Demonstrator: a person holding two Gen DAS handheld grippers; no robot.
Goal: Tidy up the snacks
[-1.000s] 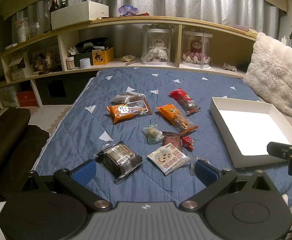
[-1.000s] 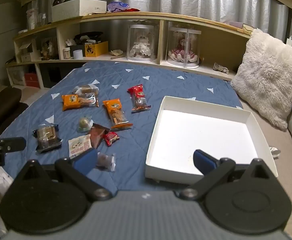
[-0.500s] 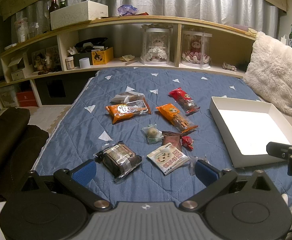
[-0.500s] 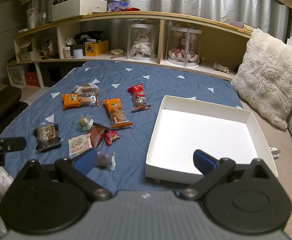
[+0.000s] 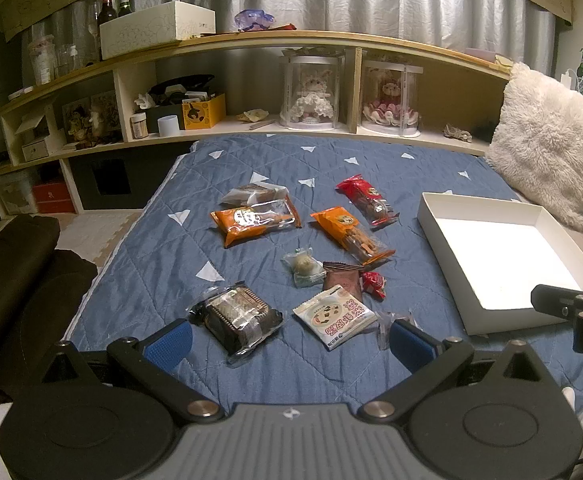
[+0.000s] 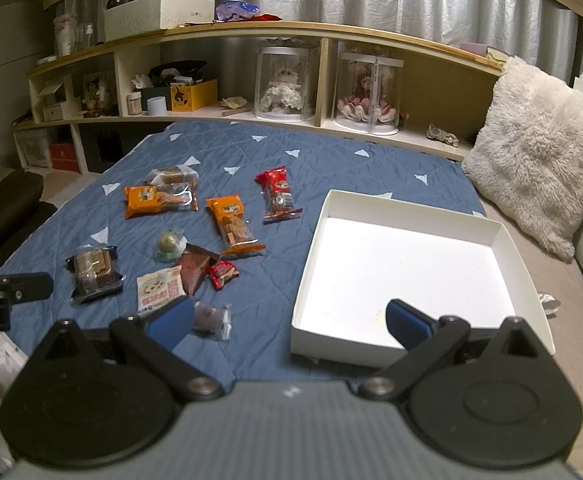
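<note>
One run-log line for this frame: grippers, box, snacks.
left gripper: open, empty | right gripper: open, empty | shallow white cardboard box: empty | wrapped snacks: all on blue quilted cover, none boxed

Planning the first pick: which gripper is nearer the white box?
Right. The right gripper hangs open at the white box's near rim, one finger over its floor. The left gripper, also open, hovers over the snacks, beside the box.

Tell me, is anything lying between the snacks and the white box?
Nothing visible. Only bare blue quilt separates the snacks from the white box, and the box is empty.
</note>
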